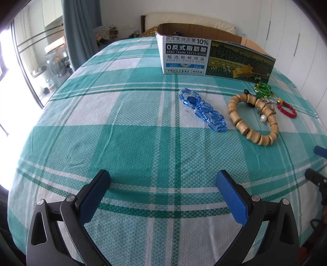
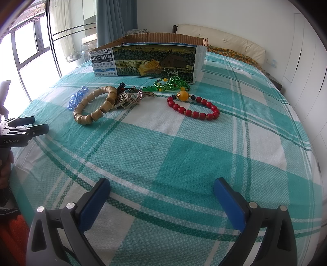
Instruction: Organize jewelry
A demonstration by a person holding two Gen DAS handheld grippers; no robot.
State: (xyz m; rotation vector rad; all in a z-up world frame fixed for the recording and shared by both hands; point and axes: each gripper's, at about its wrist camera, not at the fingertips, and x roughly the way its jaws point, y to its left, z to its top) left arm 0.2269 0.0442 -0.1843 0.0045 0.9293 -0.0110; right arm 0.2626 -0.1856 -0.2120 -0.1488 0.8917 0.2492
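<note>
Jewelry lies on a green plaid bedsheet (image 1: 132, 143) in front of an open cardboard box (image 1: 216, 59). In the left wrist view: a blue crystal bracelet (image 1: 202, 110), a wooden bead bracelet (image 1: 253, 120), green beads (image 1: 262, 88) and a red bead bracelet (image 1: 287, 108). In the right wrist view: the red bracelet (image 2: 194, 108) with a yellow bead, the wooden bracelet (image 2: 96, 106), the green beads (image 2: 171, 83), a metal pendant with cord (image 2: 126, 98), the blue bracelet (image 2: 76, 98) and the box (image 2: 147, 59). My left gripper (image 1: 163, 184) is open and empty, well short of the jewelry. My right gripper (image 2: 161, 188) is open and empty too.
The left gripper also shows at the left edge of the right wrist view (image 2: 30, 126). A padded headboard (image 2: 220, 38) and pillows lie behind the box. White wardrobes (image 2: 306, 61) stand on the right, windows and a curtain (image 2: 116, 18) on the left.
</note>
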